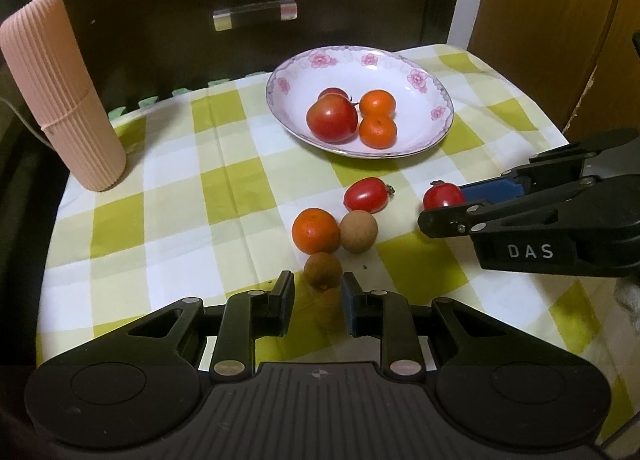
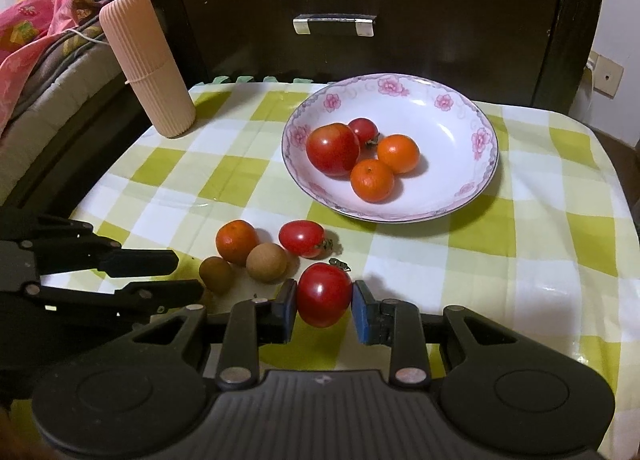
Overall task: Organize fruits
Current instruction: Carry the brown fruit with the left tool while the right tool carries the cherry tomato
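Note:
My right gripper [image 2: 324,287] is shut on a red tomato [image 2: 323,296] low over the checked cloth; the left wrist view shows that gripper [image 1: 444,207] and tomato [image 1: 442,196] at the right. A small brown fruit [image 1: 323,269] sits between the very tips of my left gripper [image 1: 316,280], which is shut on it. Beyond lie an orange [image 1: 315,231], a larger brown fruit [image 1: 358,231] and an oval tomato [image 1: 366,194]. The flowered plate [image 1: 280,76] at the back holds two tomatoes and two oranges.
A tall pink ribbed cylinder [image 1: 60,92] stands at the cloth's back left corner. A dark cabinet with a metal handle [image 2: 334,25] rises right behind the table. Bedding [image 2: 32,40] lies to the left, and the cloth drops off at the right edge.

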`<move>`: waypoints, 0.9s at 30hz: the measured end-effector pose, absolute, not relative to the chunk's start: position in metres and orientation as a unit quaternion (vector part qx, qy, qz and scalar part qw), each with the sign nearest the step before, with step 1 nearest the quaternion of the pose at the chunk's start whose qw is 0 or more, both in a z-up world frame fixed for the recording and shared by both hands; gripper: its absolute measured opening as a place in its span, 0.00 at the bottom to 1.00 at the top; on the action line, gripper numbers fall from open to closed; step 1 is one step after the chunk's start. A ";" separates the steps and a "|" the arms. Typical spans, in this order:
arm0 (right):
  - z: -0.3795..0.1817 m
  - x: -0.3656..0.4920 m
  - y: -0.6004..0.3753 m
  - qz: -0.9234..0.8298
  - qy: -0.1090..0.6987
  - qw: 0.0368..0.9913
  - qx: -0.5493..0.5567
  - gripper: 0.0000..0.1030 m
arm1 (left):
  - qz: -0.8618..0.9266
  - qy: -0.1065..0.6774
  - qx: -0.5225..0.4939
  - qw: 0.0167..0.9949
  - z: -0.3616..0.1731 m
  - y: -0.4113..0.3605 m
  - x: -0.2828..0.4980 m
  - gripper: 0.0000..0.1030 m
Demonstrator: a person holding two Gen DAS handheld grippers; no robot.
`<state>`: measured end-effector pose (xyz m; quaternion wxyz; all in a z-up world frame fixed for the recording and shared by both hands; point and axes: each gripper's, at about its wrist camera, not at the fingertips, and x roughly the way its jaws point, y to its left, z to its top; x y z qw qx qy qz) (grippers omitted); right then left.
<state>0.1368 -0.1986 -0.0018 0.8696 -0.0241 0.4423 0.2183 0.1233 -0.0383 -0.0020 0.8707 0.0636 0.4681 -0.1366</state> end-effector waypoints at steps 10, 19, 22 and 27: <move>-0.005 0.138 -0.199 0.219 0.448 0.866 -0.022 0.27 | -0.144 0.494 0.047 0.856 -0.006 -0.029 0.113 0.42; -0.003 0.133 -0.201 0.218 0.446 0.868 -0.025 0.27 | -0.167 0.498 0.044 0.850 -0.011 -0.045 0.115 0.45; -0.002 0.132 -0.202 0.217 0.446 0.868 -0.025 0.27 | -0.160 0.507 0.054 0.845 -0.019 -0.047 0.119 0.43; -0.002 0.132 -0.206 0.215 0.448 0.868 -0.022 0.27 | -0.160 0.508 0.054 0.845 -0.021 -0.052 0.125 0.37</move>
